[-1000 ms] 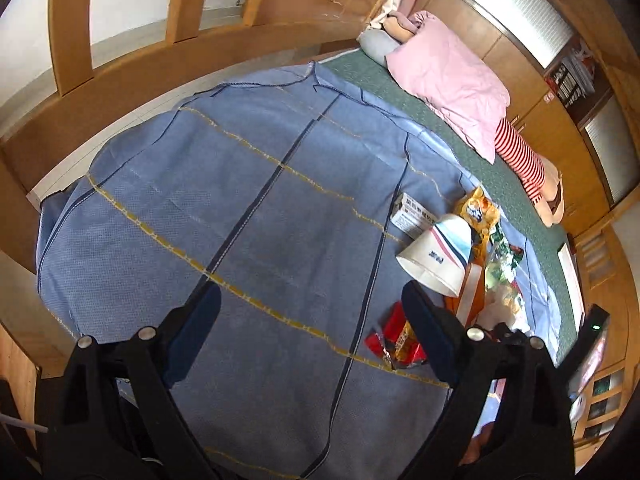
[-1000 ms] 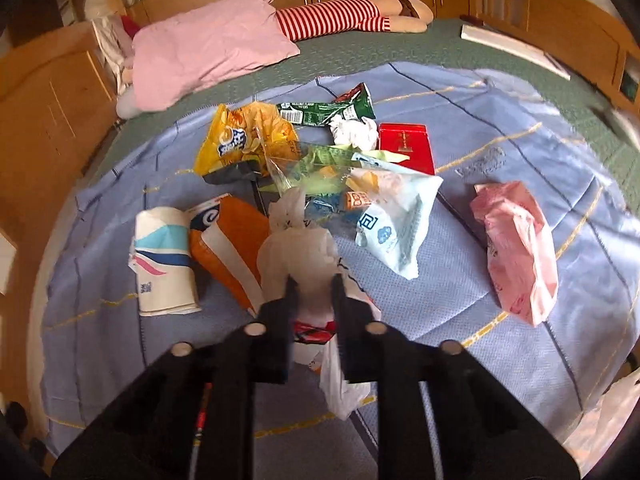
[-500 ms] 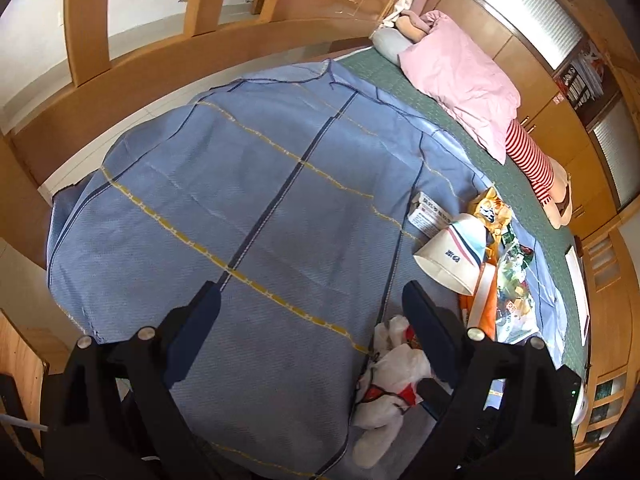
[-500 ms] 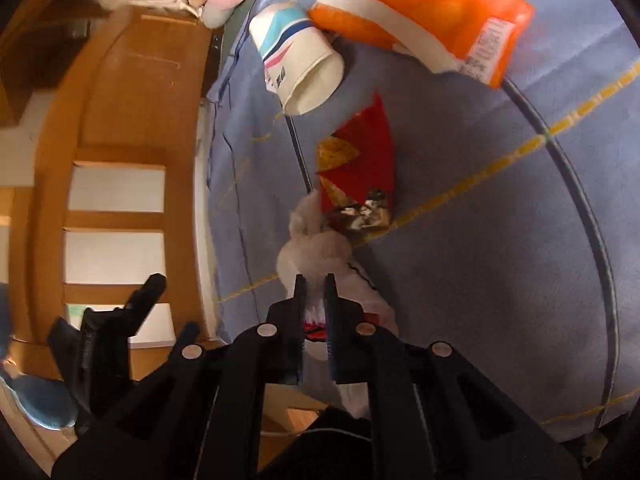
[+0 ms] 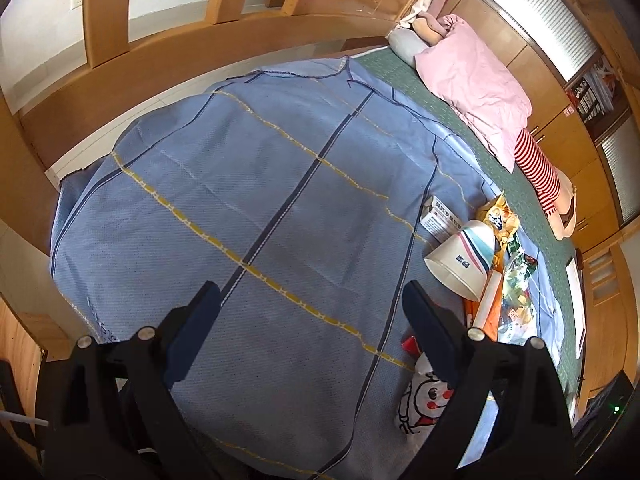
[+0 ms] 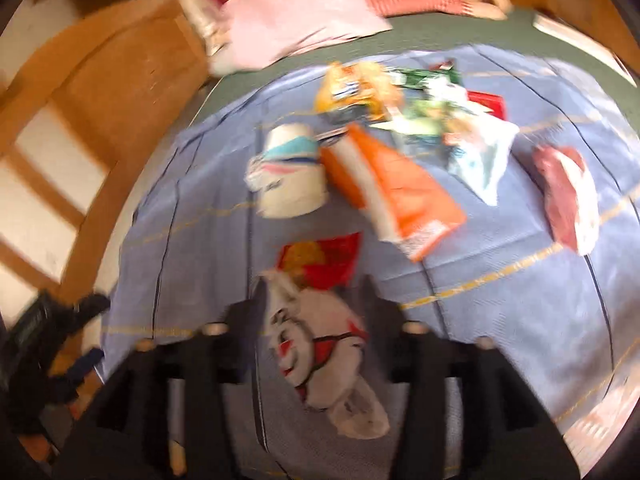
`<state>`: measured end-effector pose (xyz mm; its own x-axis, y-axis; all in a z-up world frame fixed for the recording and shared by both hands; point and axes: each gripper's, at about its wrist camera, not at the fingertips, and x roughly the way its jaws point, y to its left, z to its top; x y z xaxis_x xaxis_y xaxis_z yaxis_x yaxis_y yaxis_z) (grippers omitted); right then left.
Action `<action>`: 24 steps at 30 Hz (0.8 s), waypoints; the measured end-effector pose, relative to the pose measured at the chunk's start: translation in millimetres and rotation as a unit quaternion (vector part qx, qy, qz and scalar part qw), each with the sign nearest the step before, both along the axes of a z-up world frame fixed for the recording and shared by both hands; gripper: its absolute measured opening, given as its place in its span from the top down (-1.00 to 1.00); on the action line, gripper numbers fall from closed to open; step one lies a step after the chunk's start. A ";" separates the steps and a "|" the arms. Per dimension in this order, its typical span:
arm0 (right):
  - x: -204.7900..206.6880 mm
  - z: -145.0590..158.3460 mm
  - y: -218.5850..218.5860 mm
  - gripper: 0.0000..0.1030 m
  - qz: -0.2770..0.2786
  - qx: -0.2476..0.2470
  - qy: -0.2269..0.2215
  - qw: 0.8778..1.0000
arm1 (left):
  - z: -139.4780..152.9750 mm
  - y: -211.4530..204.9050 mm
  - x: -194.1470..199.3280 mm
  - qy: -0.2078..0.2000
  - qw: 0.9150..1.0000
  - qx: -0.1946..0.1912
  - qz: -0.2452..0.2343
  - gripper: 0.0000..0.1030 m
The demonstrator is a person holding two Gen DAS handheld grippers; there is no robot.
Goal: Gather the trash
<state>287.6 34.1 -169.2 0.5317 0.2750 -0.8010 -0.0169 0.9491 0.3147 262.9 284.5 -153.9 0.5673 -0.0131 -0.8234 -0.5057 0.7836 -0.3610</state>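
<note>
Just let go: right gripper point(image 6: 316, 300) jaws now spread, crumpled white plastic bag with a red cartoon face point(image 6: 320, 356) lying loose between them on the blue checked blanket point(image 6: 500, 300). Left gripper point(image 5: 312, 308) open too, empty, over bare blanket. Probably a drop-off at the near edge, with the paper cup point(image 6: 290, 170) and orange wrapper point(image 6: 400, 188) yet to collect.

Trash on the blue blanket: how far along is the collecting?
Early. The white printed bag lies on the blue blanket between the right claw's just-opened jaws, unpinched. The left claw is open and empty. The paper cup, orange packet, red wrapper and pink bag remain scattered.
</note>
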 end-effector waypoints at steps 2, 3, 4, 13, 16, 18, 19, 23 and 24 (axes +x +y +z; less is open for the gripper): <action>5.3 -11.0 13.6 -0.38 0.025 -0.037 0.033 0.998 | -1.1 2.2 -0.6 0.002 1.000 -0.005 0.004 -0.79; 8.9 -20.5 20.5 -0.39 0.040 -0.052 0.057 0.996 | -1.5 2.6 -0.9 0.003 1.000 -0.006 0.006 -0.79; 10.9 -29.0 24.7 -0.38 0.055 -0.054 0.078 0.994 | -2.2 3.2 -1.2 0.004 1.000 -0.008 0.006 -0.80; 18.4 -47.0 52.1 0.04 0.148 0.124 0.136 0.972 | -1.4 16.0 -10.3 -0.005 0.999 -0.018 0.043 -0.80; 22.0 -46.7 49.1 -0.37 0.138 0.112 0.143 0.974 | -6.5 17.5 -8.7 0.006 0.999 -0.025 0.040 -0.80; 25.4 -41.4 36.0 -0.37 0.116 0.119 0.126 0.978 | -9.9 17.1 -7.8 0.013 0.999 -0.031 0.037 -0.80; 26.0 -37.1 24.7 -0.37 0.094 0.123 0.111 0.982 | -10.9 16.9 -7.4 0.015 0.999 -0.033 0.036 -0.80; 31.8 -19.9 -1.3 -0.37 0.027 0.086 0.047 0.995 | -13.5 13.9 -6.0 0.018 0.999 -0.038 0.029 -0.80; 38.4 -20.0 1.5 -0.35 0.029 0.059 0.046 0.997 | -14.6 13.4 -5.8 0.020 0.999 -0.040 0.028 -0.80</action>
<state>326.0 35.5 -189.1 0.4370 0.3988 -0.8062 -0.0369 0.9035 0.4269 257.1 298.0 -168.4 0.5364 -0.0496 -0.8425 -0.5623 0.7234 -0.4006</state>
